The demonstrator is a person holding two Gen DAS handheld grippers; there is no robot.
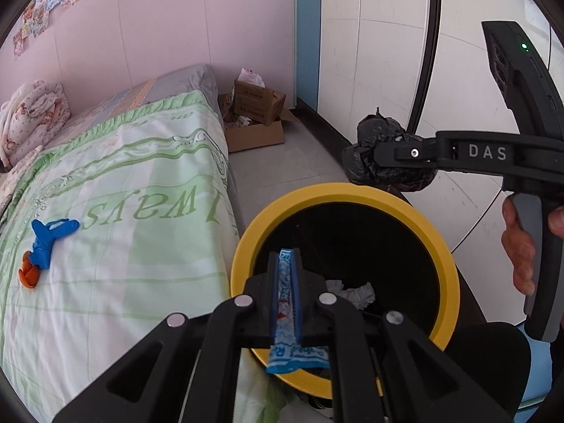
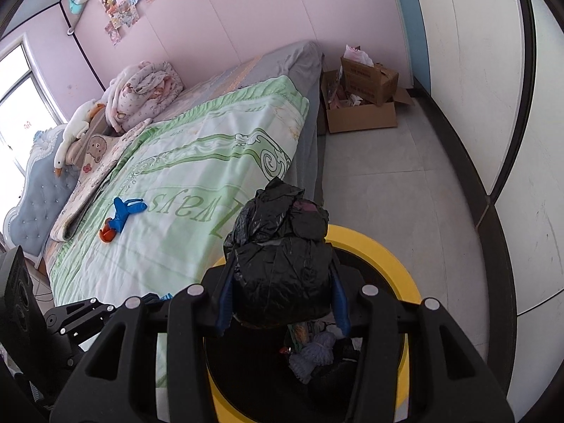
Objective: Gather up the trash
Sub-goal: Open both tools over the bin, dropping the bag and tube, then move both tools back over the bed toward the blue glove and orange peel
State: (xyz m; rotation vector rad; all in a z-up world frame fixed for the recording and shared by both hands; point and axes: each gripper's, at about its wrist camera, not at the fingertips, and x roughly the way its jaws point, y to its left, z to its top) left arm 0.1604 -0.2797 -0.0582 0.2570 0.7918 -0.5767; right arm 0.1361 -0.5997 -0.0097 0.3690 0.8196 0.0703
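Left hand-held gripper (image 1: 285, 282): clenched on blue wrapper (image 1: 286, 303), held over yellow-rimmed bin (image 1: 246, 243), likely for dropping.
Wrapper axis: long axis along the fingers, pointing forward.
Right hand-held gripper (image 2: 280, 296): grasping black bag bundle (image 2: 282, 246) above bin.
Remaining: blue glove (image 1: 49, 238) on bed (image 1: 141, 194).
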